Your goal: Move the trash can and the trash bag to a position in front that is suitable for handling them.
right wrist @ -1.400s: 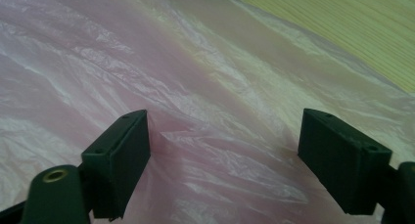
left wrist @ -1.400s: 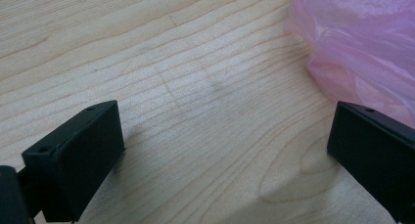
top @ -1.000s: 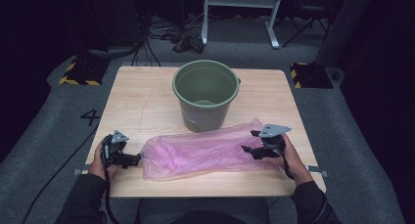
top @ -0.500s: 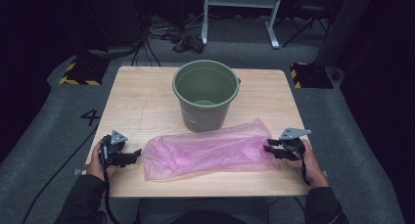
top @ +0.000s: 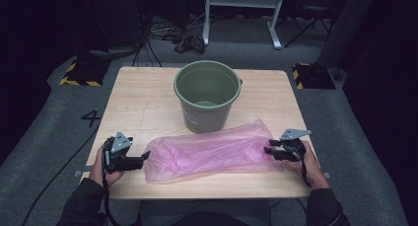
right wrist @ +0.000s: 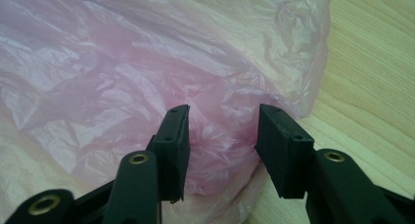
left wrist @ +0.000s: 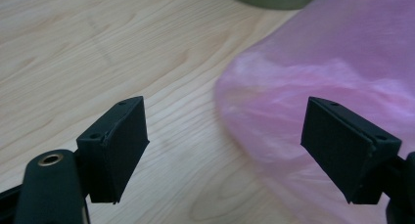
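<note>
The pink bag (top: 212, 152) lies flat on the table (top: 143, 102), near the bucket (top: 207, 95). The left hand-held gripper (left wrist: 225, 150) gapes wide, empty; the right hand-held gripper (right wrist: 222, 136) is half-open astride the bag's edge. Closing may pinch only one slippery layer, which could slide free.

surface (top: 138, 102): light wood-grain top, square-ish, standing on grey floor | green bucket (top: 207, 95): upright, open top, centre toward far edge | pink plastic bag (top: 212, 152): lying flat lengthwise along near edge, just in front of bucket, its far edge at the bucket's base | other areas: bare wood
</note>
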### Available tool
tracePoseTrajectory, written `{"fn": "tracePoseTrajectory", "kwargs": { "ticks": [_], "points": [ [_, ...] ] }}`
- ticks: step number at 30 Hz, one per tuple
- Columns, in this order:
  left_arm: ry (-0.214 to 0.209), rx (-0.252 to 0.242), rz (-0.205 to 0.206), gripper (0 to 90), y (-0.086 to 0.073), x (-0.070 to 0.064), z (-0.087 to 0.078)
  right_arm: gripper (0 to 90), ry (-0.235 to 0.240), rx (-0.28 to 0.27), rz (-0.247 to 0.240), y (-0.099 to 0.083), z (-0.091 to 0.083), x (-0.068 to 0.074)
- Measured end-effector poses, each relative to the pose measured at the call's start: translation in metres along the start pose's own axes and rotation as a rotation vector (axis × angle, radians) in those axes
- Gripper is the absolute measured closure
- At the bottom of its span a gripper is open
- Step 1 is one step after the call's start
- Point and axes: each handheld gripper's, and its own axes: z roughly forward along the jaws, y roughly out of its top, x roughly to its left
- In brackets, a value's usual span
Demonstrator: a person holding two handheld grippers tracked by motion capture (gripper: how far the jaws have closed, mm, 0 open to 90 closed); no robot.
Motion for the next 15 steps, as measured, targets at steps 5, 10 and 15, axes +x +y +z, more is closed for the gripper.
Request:
{"fn": "tracePoseTrajectory", "kwargs": {
  "ticks": [5,10,15],
  "points": [
    [-0.082,-0.007,0.015,17.2,0.009,-0.013,-0.004,53.7,-0.001,-0.002,0.007,0.0,0.0,-0.001],
    [-0.124,0.05,0.052,17.6,0.014,-0.035,0.006,52.7,0.0,0.001,0.02,0.0,0.001,-0.002],
    [-0.156,0.112,0.115,18.5,0.014,-0.061,0.023,53.2,0.0,-0.007,0.028,-0.001,0.001,-0.001]
  ]
}}
